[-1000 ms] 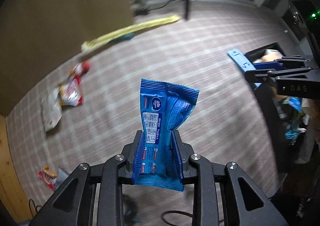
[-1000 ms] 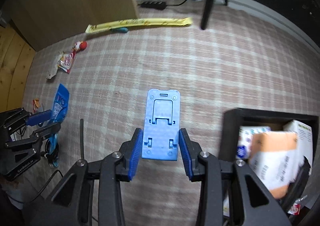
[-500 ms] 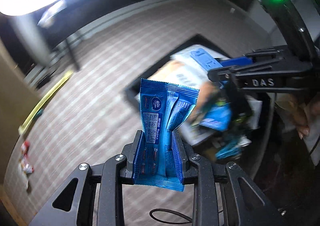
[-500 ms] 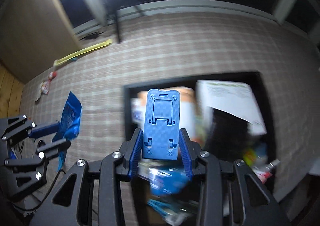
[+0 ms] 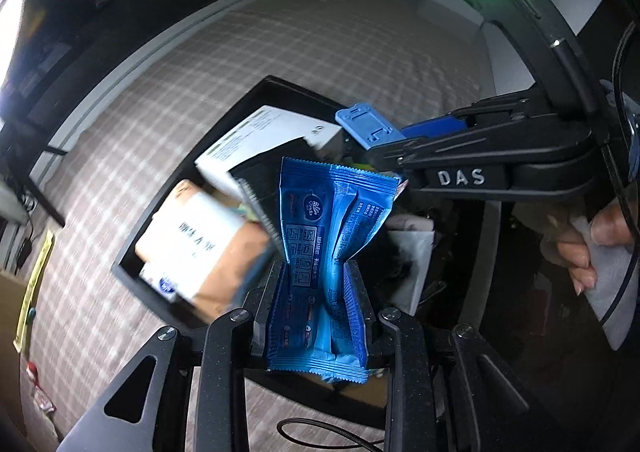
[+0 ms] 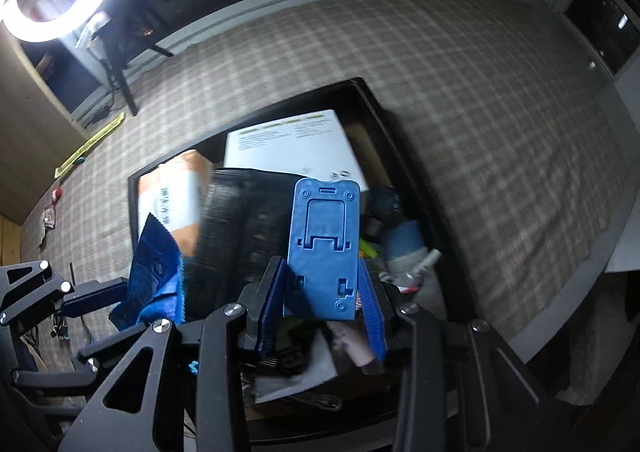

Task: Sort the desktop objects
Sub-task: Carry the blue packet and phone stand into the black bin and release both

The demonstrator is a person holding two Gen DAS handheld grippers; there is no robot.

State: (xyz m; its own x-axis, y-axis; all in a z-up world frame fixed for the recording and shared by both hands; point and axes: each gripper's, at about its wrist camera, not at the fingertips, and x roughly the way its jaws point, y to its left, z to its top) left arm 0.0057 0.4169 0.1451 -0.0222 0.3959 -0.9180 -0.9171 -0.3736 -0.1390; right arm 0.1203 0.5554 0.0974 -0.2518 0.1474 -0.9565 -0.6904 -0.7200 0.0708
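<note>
Blue packet (image 5: 328, 236) upright in left tool (image 5: 318, 308), long axis vertical

The black bin (image 6: 372, 100) is crowded — a white box (image 6: 288, 144), an orange-and-white package (image 6: 172, 196) and a black ribbed item (image 6: 236, 224) fill its upper layer, leaving little open gap. Both grippers hang close together above it. The checked tablecloth (image 6: 460, 92) around the bin lies open — scattered wrappers (image 6: 50, 212) sit well apart.

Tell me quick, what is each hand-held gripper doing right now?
Left hand-held gripper: closed, holding a blue packet.
Right hand-held gripper: closed, holding a blue plastic stand.
</note>
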